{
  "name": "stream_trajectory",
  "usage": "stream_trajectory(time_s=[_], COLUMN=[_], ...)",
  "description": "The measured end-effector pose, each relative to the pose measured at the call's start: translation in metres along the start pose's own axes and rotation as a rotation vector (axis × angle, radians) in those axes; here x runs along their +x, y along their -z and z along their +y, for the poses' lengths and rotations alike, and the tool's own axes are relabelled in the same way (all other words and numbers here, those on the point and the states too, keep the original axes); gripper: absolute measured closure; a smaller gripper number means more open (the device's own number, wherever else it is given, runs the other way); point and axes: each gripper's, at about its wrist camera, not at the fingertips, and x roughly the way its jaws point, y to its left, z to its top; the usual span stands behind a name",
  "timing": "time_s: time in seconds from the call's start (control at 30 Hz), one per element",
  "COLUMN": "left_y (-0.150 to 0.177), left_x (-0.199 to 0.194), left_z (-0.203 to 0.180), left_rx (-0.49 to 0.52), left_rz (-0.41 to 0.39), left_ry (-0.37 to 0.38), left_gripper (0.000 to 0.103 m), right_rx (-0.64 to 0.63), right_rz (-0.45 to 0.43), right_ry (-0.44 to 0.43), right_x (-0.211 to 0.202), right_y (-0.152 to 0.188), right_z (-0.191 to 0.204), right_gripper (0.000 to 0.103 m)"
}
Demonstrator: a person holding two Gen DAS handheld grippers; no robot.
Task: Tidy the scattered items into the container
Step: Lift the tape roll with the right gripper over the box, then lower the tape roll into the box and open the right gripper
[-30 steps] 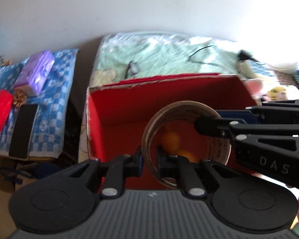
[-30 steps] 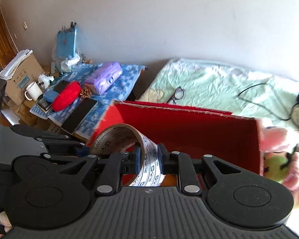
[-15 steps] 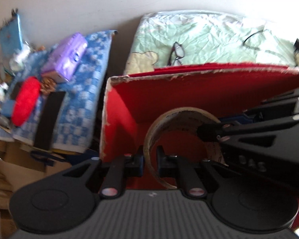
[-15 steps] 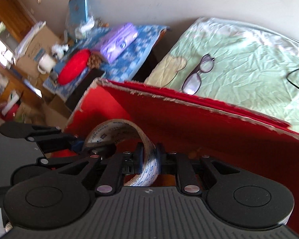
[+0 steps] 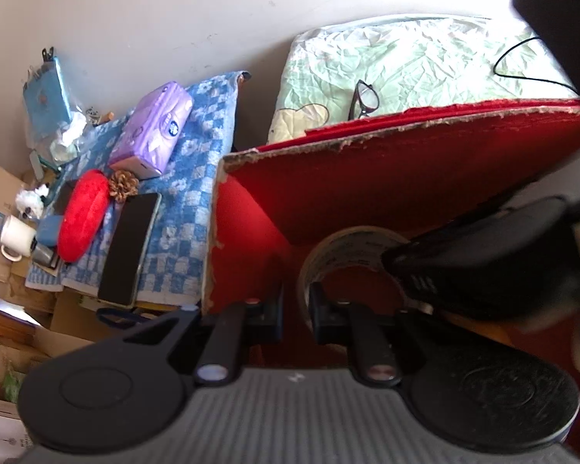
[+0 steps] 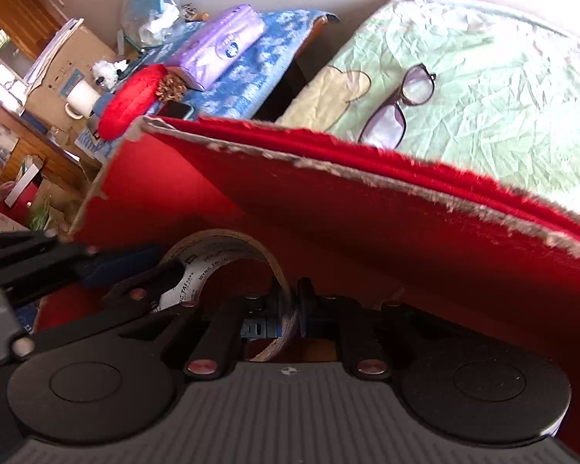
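Left wrist view: the left gripper (image 5: 297,311) pinches the near wall of a beige ring-shaped roll of packing tape (image 5: 352,241), held inside the open red cardboard box (image 5: 386,178). The right gripper's black body reaches the ring's far side.

Right wrist view: the right gripper (image 6: 290,309) is clamped on the printed tape roll's (image 6: 228,249) band inside the red box (image 6: 367,208). Dark-framed glasses (image 6: 402,106) lie on the pale green sheet (image 6: 483,89) beyond.

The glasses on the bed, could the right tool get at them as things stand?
Probably not yet: the right tool is shut on the tape roll inside the red box, whose wall stands between it and the glasses.
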Motion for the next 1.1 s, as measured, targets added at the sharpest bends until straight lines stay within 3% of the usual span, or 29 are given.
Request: stream_trajectory(time_s=[0.27,0.57,0.63,0.73,0.87,1.1], left_y=[0.008,0.010,0.011,0.011,0.012,0.033], left_x=[-0.013,-0.015,-0.016,-0.022,-0.040,-0.093], left_z=[0.006,0.010,0.010,0.011,0.019,0.061], left_rx=[0.012,0.018,0.016,0.018,0.016,-0.061], left_rz=[-0.012,-0.020,-0.026,-0.049,-0.092,-0.215], left_ry=[0.009,0.005,0.009,0.021,0.059,0.188], left_gripper=[0.088,0.087,0.079,0.077,0.074,0.050], right_rx=[0.031,0.016,0.031,0.050,0.038,0.051], right_rz=[-0.013,-0.022,-0.036,-0.068,-0.087,-0.204], right_ry=[-0.006,-0.025,-0.031,-0.047,-0.012,0.026], right_x=[0.009,0.012,0.006,-0.008,-0.029,-0.093], right_y=[-0.007,-0.009,-0.010,-0.011,-0.008,0.020], right_z=[0.005,0.012,0.010,0.008,0.014,0.029], right_gripper=[0.093,0.082,0.072,0.060,0.060,0.061])
